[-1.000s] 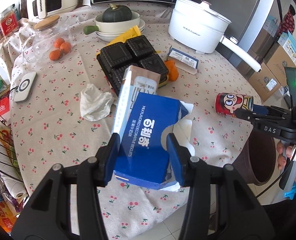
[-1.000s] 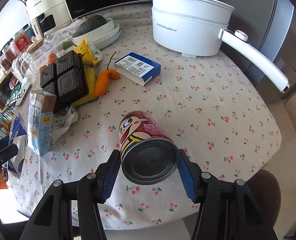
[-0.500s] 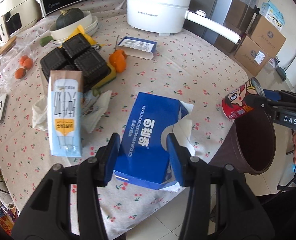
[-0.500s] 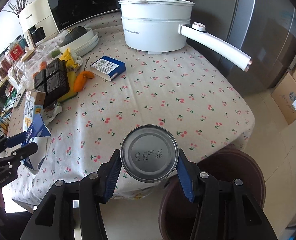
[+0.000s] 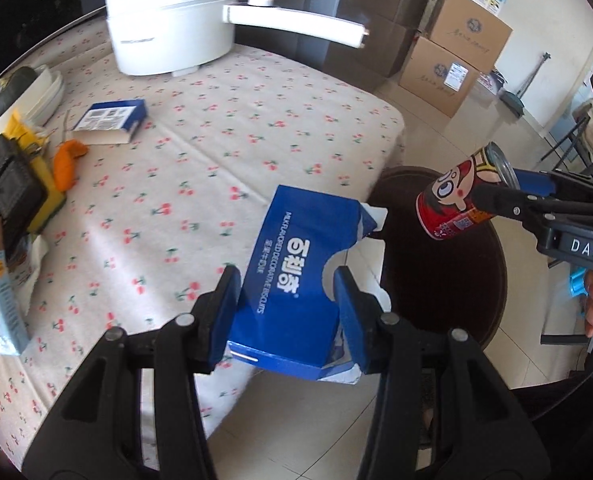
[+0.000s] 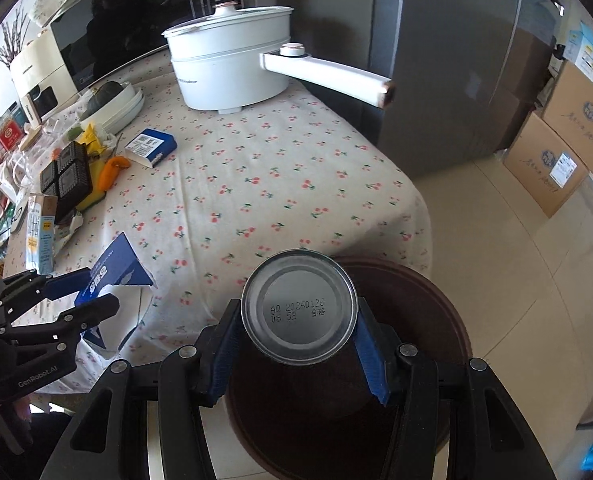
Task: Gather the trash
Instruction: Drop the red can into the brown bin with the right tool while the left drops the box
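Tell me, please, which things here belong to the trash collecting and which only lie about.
Belong to the job:
- left gripper, shut on blue biscuit box
- right gripper, shut on red can
- brown bin

Only lying about:
- white pot
- squash in bowls
- cardboard boxes

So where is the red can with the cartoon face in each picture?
Left wrist view: the red can is at the right, held sideways by the right gripper above the brown bin.
Right wrist view: the can is at bottom centre; only its silver bottom shows, between the blue pads.
Shared landmark: the white pot with the long handle, at the far side of the table.
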`<state>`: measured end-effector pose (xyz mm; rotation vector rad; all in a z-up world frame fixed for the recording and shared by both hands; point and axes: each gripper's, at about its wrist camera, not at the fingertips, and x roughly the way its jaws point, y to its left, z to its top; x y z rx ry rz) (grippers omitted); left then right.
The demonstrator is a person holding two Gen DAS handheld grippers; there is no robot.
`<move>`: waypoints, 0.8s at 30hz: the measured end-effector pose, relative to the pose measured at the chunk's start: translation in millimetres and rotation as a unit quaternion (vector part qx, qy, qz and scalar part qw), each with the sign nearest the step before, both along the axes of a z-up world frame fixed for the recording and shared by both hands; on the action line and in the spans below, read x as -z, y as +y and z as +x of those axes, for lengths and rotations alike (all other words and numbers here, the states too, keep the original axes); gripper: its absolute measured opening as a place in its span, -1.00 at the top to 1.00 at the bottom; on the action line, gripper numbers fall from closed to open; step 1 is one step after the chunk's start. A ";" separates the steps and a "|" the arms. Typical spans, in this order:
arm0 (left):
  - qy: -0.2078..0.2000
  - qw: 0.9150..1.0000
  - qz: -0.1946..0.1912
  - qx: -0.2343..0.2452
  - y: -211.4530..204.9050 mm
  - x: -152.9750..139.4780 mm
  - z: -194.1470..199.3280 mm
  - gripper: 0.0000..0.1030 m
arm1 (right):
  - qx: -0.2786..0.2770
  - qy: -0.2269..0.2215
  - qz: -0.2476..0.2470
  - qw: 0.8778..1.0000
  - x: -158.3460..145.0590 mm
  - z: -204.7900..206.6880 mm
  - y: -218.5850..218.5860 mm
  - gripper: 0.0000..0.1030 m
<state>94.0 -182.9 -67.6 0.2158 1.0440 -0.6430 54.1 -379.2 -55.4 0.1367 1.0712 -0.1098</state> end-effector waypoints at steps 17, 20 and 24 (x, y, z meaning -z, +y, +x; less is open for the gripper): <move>-0.020 0.997 0.022 0.070 -82.4 26.8 -23.1 -0.99 | 0.083 0.035 0.001 0.996 24.2 -68.8 -97.2 -0.07; -0.019 0.998 0.031 0.047 -66.8 26.6 -14.5 -0.99 | 0.077 0.047 0.005 0.996 31.0 -66.9 -96.8 -0.07; -0.023 0.999 0.043 0.024 -44.9 20.9 -8.3 -0.99 | 0.058 0.065 0.015 0.996 41.2 -58.1 -86.9 -0.07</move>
